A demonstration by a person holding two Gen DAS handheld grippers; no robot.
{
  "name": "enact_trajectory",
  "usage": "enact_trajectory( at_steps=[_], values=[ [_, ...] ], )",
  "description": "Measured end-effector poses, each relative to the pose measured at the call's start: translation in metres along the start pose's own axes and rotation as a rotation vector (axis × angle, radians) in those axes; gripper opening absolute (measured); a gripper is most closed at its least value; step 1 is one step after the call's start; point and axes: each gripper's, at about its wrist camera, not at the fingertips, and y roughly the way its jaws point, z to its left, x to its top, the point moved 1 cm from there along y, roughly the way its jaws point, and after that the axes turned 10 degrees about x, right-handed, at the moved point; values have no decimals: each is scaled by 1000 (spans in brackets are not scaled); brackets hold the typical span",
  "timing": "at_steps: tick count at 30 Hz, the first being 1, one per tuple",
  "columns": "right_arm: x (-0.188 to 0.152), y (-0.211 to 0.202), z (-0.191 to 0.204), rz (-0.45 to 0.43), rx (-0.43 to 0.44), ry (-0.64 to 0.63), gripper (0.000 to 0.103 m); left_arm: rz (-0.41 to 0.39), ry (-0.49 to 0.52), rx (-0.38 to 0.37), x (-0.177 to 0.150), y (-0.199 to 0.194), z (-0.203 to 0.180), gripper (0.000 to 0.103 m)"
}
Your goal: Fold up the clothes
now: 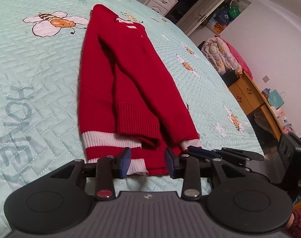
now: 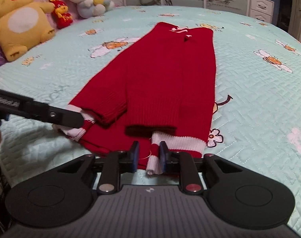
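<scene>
A red knit sweater (image 1: 118, 75) with white-striped hem lies flat on the bed, both sleeves folded in over the body; it also shows in the right wrist view (image 2: 162, 79). My left gripper (image 1: 147, 161) is open, its blue pads either side of the hem's near left edge. My right gripper (image 2: 149, 155) is open around the hem's near right part, with the white-striped edge between its pads. The right gripper shows in the left wrist view (image 1: 225, 154); the left gripper shows in the right wrist view (image 2: 51, 116) at the hem corner.
A mint quilted bedspread (image 1: 31, 79) with bee prints covers the bed. Plush toys (image 2: 19, 19) sit at the head of the bed. A wooden desk (image 1: 253, 99) with bedding stands beside the bed's far side, white drawers (image 1: 162, 0) beyond.
</scene>
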Motion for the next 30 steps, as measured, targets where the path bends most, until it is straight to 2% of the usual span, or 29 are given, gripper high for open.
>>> enact_trajectory(
  at_steps=[2,7,13,18,23,25,27,29,30],
  values=[
    [3,3,-3,11,-14,24,6,-4,-11,-8,-1,-3,3,39],
    [5,2,-21,2,28,162,2,-13,-44,-24,-2,-10,12,40],
    [0,-6,-55,-83,201,559,2,-26,-76,-33,-4,-19,21,42],
    [-23,-2,-63,-156,249,647,3,-27,-77,-25,-6,-22,24,43],
    [-41,-2,-67,-226,302,685,5,-25,0,-13,-10,-25,11,43],
    [-46,-3,-71,-247,342,714,14,-23,35,-11,-11,-25,3,44],
    [-51,-7,-77,-282,402,766,32,-20,51,-5,-12,-24,-3,44],
    [-52,-15,-79,-306,434,774,41,-17,47,1,-12,-23,-5,44],
    [-51,-19,-79,-312,436,761,42,-17,41,9,-11,-23,-4,44]
  ],
)
